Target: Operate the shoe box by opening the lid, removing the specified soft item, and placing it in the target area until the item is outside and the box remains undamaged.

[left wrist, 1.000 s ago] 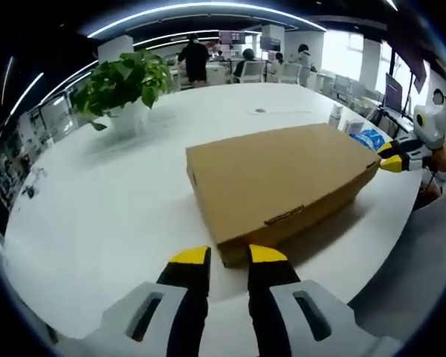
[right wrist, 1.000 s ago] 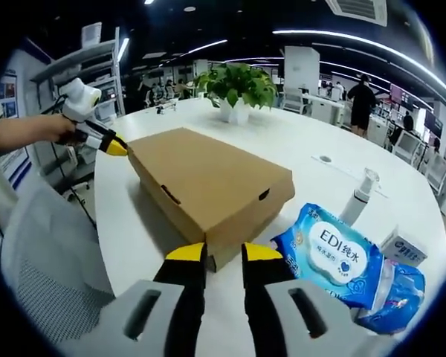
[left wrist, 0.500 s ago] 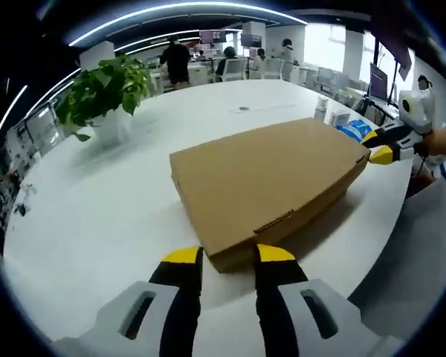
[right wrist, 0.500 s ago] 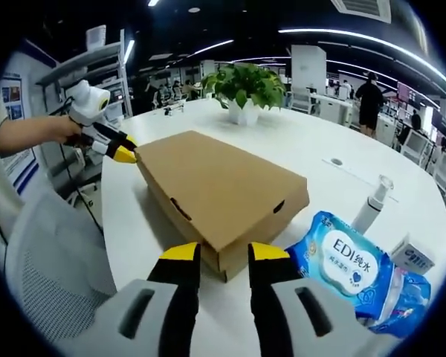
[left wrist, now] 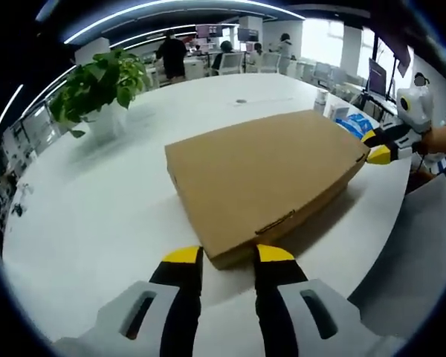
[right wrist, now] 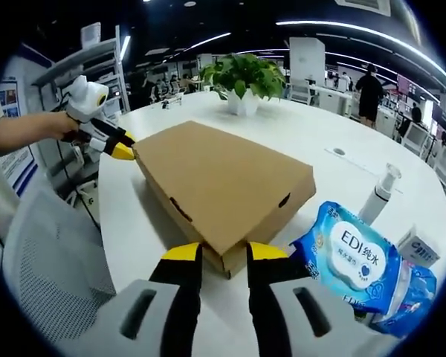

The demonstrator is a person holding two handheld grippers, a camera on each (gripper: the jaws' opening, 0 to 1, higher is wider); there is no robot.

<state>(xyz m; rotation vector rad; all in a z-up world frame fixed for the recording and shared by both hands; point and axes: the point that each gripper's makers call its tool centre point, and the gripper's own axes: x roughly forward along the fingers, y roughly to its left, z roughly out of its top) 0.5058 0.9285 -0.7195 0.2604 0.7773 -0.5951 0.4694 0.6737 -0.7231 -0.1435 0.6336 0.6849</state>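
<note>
Both grippers closer to box corners than a second ago. Flat brown cardboard shoe box [left wrist: 264, 175], lid closed: on round white counter [left wrist: 97, 201], near its edge. Left gripper [left wrist: 229, 255]: jaws slightly apart, empty, at one corner. Right gripper [right wrist: 224, 251]: same, opposite corner. Blue wet-wipes pack [right wrist: 351, 253], white pump bottle [right wrist: 377, 195]: beside box. Potted green plant [left wrist: 100, 85]: far side.

Moved in on the shoe box [left wrist: 264, 178] from both ends: left gripper [left wrist: 229, 254], lower centre of the left gripper view, now straddling the near corner; right gripper [right wrist: 214, 251] likewise in the right gripper view, its yellow fingers [right wrist: 181, 253] beside that corner. Box corners now meeting both grippers' tips.
</note>
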